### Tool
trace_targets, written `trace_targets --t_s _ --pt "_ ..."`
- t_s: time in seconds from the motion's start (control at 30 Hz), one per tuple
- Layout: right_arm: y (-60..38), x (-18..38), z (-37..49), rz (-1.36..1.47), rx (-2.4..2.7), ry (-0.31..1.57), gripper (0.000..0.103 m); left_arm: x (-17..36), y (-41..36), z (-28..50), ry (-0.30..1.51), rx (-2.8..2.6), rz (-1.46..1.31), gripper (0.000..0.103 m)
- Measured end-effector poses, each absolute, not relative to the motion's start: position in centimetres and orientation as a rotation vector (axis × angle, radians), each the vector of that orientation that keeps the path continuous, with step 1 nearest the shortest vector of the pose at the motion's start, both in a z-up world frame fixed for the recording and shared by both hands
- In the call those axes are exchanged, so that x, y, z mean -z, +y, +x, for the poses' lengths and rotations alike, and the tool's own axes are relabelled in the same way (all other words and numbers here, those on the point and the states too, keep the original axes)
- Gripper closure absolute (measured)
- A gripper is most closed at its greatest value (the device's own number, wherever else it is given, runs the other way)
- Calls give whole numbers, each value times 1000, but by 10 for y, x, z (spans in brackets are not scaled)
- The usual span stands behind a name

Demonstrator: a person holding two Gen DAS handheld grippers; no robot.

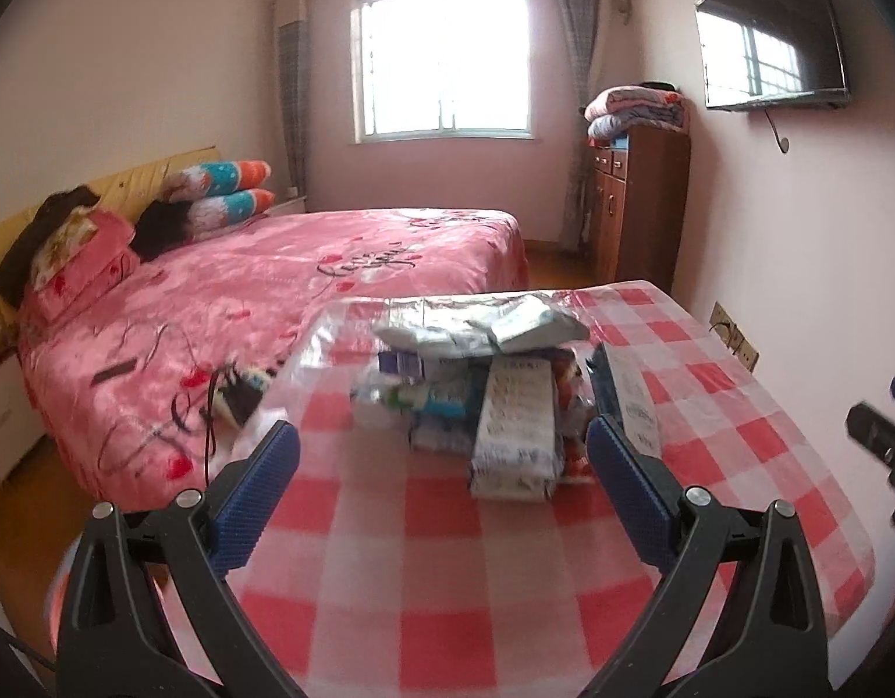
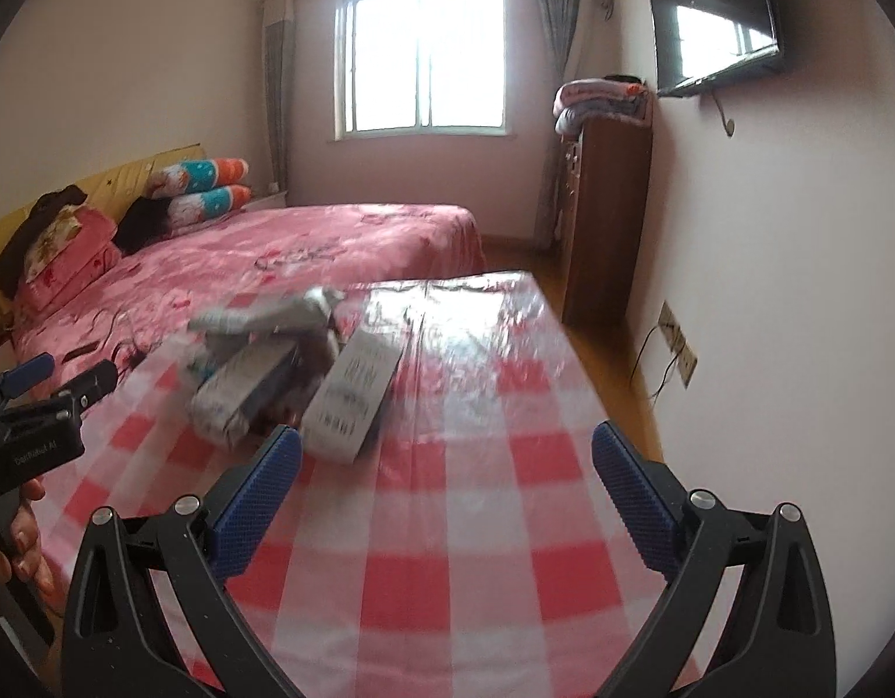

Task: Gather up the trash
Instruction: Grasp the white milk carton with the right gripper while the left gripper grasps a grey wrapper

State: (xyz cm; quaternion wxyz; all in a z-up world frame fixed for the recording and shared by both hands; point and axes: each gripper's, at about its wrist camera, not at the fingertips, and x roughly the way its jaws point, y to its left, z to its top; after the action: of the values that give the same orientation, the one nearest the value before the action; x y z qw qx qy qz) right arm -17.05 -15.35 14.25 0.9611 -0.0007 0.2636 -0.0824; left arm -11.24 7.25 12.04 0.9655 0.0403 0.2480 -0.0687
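Trash pile (image 1: 482, 390) sits loose on checkered table (image 1: 424, 570) — both tongs (image 1: 441, 465) (image 2: 444, 468) released, empty.

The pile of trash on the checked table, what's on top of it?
A crumpled grey-white wrapper lies across the top of the pile, over boxes and smaller packets. What sits deeper underneath is covered and blurred. The tablecloth is beneath it all.

home bedroom, pink bed (image 1: 308, 267), pillows (image 1: 226, 192), curtained window (image 1: 441, 58), wall tv (image 1: 773, 35)
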Motion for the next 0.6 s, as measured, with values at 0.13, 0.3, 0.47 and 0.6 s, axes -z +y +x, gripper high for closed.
trace_targets --t_s 0.13,0.3,0.47,0.6 --pt "-159 -151 -139 29 131 532 5 -126 77 -77 538 148 69 4" --pt "-161 -157 -82 100 -9 598 5 -129 88 -21 635 166 9 4" --pt "-160 -154 -21 154 -132 681 5 -122 102 43 776 187 -111 4" --pt "-165 -136 38 289 -227 790 9 -104 115 88 887 195 -227 4"
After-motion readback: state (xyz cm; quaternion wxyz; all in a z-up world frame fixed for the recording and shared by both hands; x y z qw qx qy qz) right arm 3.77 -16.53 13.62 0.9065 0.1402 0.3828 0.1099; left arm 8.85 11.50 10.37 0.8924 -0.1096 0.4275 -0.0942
